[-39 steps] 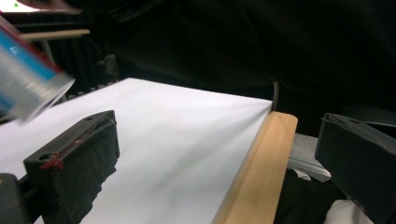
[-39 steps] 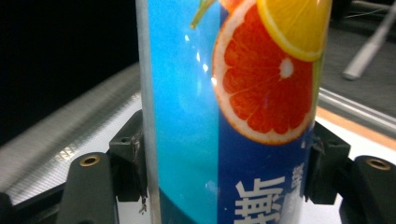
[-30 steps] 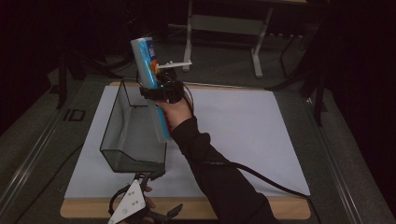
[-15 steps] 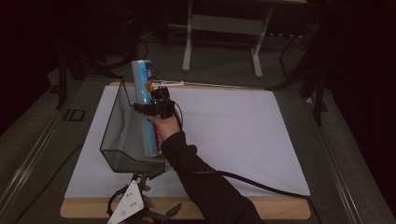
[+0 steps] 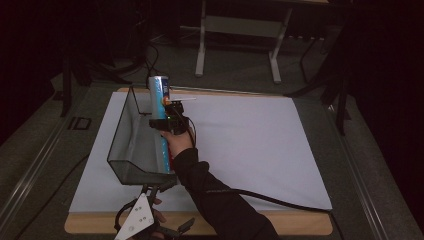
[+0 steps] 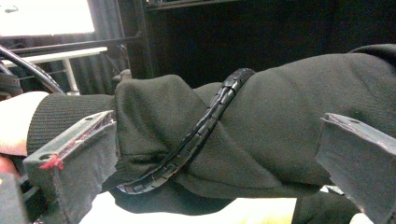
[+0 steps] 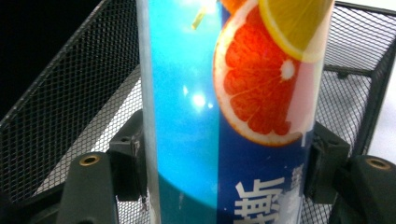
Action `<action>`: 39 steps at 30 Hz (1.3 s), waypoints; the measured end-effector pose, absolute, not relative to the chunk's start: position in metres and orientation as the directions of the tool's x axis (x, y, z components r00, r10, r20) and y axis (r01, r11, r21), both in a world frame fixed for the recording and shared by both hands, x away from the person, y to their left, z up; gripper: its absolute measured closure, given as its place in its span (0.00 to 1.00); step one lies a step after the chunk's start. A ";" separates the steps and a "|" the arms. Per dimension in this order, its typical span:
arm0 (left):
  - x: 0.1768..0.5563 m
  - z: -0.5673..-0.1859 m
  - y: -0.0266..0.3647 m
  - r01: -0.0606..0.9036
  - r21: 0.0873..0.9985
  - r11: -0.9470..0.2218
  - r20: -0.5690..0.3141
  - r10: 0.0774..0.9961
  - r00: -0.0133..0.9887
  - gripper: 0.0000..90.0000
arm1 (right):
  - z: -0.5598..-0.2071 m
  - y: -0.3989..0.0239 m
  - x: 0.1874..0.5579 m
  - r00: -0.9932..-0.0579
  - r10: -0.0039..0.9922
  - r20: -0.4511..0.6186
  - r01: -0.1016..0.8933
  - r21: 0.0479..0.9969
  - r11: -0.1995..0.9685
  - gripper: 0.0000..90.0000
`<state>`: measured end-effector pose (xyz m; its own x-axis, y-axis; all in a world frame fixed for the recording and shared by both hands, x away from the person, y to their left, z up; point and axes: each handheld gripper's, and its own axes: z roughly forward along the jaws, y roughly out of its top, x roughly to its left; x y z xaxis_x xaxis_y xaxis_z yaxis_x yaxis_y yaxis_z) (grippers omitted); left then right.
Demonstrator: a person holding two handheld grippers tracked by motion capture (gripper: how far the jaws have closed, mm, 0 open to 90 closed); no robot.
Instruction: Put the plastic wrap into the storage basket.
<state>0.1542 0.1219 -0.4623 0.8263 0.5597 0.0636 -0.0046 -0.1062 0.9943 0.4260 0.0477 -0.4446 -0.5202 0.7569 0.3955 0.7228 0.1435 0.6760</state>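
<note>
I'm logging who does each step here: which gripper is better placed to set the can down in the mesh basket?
The right. The right gripper is already shut on the can, holding it upright at the mesh basket. The left gripper sits at the table's near edge, jaws apart around nothing.

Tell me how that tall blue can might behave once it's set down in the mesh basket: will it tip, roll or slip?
The can is tall and slim, so it would probably tip if stood on end. Its round body would likely roll once on its side, though the mesh basket walls should stop it. The glossy printed surface looks slippery, yet the right gripper clamps it on both sides.
</note>
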 end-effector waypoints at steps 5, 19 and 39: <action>0.154 -0.463 0.121 -0.003 0.994 -0.105 0.061 0.559 0.827 0.00 | -0.446 0.047 0.426 -0.504 0.775 0.381 0.724 0.676 0.138 0.34; 0.155 -0.462 0.123 0.000 0.995 -0.099 0.056 0.562 0.825 0.00 | -0.467 0.054 0.430 -0.490 0.825 0.281 0.719 0.666 0.200 0.29; 0.156 -0.463 0.122 0.009 0.995 -0.101 0.049 0.558 0.828 0.00 | -0.464 0.055 0.435 -0.572 0.815 0.093 0.646 0.664 0.378 0.16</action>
